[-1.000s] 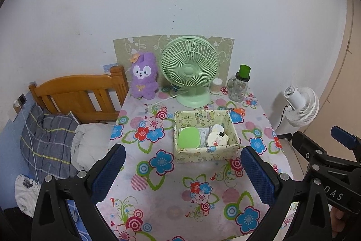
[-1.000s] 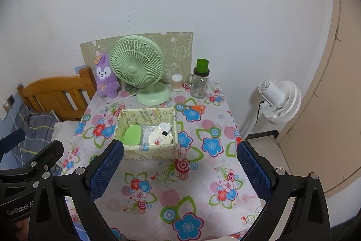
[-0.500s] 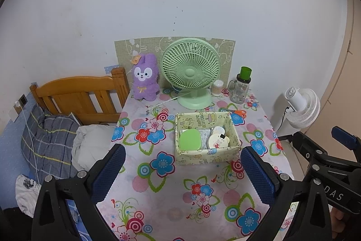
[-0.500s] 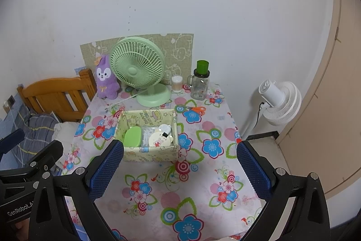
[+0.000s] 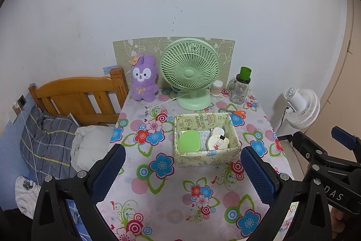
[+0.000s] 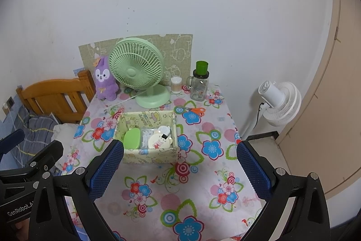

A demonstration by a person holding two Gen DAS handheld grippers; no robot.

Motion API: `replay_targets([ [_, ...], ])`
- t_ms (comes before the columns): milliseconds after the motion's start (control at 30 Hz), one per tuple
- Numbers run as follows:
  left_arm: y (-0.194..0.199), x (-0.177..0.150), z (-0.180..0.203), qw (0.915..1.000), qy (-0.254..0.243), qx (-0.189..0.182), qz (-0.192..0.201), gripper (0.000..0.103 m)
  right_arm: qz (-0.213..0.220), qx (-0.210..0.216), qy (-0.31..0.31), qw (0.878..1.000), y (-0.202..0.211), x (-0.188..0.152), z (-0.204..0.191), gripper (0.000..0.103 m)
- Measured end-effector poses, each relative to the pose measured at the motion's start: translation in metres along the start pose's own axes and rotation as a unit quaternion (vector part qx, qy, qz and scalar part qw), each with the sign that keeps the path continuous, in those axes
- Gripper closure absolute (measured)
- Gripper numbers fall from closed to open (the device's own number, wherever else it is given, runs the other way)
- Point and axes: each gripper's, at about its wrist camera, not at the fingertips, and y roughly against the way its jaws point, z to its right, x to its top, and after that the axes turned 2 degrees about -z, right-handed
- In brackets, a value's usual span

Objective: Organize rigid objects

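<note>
I held both tools high and back from the table point(image 5: 171, 200), so each camera took in the whole floral cloth at once. The left gripper point(image 5: 182, 171) had its blue pads spread wide with nothing between them, and the right gripper point(image 6: 180, 167) stood the same, wide apart and empty. That suited a survey rather than a grab.

The fabric box point(image 5: 204, 139) sat near the middle of the table, and I judged it to be the collecting place: inside lay a green flat case point(image 5: 189, 141) on its left side, a clear packet in the middle, and a round cartoon-printed disc point(image 5: 217, 142) on the right, leaning on the others.

What looked left to gather stood at the far edge. The orange-handled scissors point(image 6: 195, 110) lay flat just beyond the box's far right corner, nearest to it, so I took them as the easiest next pick for my right tool. The glass jar with the green lid point(image 6: 199, 83) stood upright further back, with a small cotton-swab tub point(image 6: 176, 84) just beside it on the left.

The green desk fan point(image 5: 190, 73) and purple plush rabbit point(image 5: 144, 78) sat against the wall, and I judged they belonged there.
</note>
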Motion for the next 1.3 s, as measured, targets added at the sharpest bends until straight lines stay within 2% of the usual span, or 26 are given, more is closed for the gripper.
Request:
replay_targets([
  [1300, -0.0061, 0.0036, 0.0019, 1.0000, -0.004, -0.003, -0.002, 0.000, -0.003, -0.008, -0.003, 1.000, -0.0071, 0.0030, 0.0035, 0.002],
])
